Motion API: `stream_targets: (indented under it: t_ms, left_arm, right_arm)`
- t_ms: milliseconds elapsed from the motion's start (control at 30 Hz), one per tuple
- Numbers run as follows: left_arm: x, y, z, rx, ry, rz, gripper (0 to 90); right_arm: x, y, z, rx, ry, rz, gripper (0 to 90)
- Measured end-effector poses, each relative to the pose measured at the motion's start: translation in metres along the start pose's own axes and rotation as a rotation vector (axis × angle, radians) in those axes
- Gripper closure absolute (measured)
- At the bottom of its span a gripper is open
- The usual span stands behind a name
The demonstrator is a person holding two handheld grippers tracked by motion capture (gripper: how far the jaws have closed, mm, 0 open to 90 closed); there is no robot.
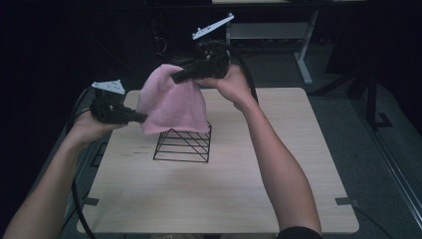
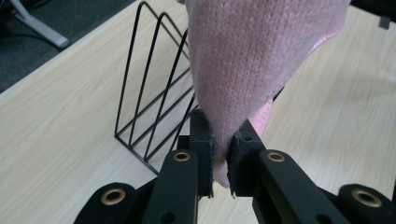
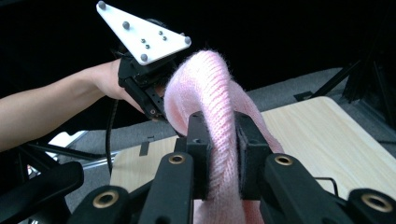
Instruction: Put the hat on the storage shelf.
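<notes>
Above a pale wooden table [image 1: 278, 164], we hold a soft pink knitted cloth [image 1: 171, 102] in the air between our two tools, its lower hem brushing the top of a black wire rack with slanted dividers [image 1: 184, 144] that stands near the table's middle. Our left gripper [image 1: 139, 117] has its jaws clamped narrow on the cloth's lower corner, as the left gripper view makes plain, the knit [image 2: 252, 60] pinched between the pads with the wire rack [image 2: 154, 93] standing just beyond. Our right gripper [image 1: 175, 78], held higher and farther back, is likewise closed tight on a bunched fold at the upper edge [image 3: 219, 116]; the right gripper view also catches the left gripper [image 3: 154, 109] across the cloth. As we judge it, the pick-up is done and the cloth hangs partly spread over the rack, but nothing has yet been draped or released: lowering it onto the wire dividers and letting go with both tools remain ahead.
</notes>
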State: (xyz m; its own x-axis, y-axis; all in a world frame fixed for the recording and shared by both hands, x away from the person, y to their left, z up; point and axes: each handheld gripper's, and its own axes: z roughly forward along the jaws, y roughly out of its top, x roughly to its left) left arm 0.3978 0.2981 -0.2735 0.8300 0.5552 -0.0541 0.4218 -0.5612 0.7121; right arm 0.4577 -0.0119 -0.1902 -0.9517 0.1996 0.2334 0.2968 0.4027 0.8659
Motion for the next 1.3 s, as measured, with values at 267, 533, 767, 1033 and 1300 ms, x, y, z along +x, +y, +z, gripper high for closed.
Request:
stream_targets:
  t_ms: [267, 533, 767, 1033, 1300]
  left_arm:
    - [0.002, -0.002, 0.015, 0.017, -0.003, -0.013, 82.3]
    - [0.001, -0.011, 0.024, 0.045, -0.007, -0.02, 82.3]
    - [0.002, -0.022, 0.03, 0.091, -0.006, -0.015, 82.2]
    - [0.004, -0.03, 0.038, 0.119, 0.001, -0.023, 82.2]
    - [0.004, -0.035, 0.044, 0.159, 0.018, -0.007, 82.2]
  right_arm:
    - [-0.005, -0.008, 0.001, 0.029, -0.008, 0.021, 78.0]
    - [-0.007, -0.022, 0.01, 0.04, 0.005, 0.026, 77.9]
    - [-0.01, -0.036, 0.018, 0.065, 0.016, 0.043, 77.7]
    - [-0.01, -0.044, 0.028, 0.09, 0.028, 0.046, 77.1]
    - [-0.012, -0.054, 0.035, 0.109, 0.04, 0.061, 76.9]
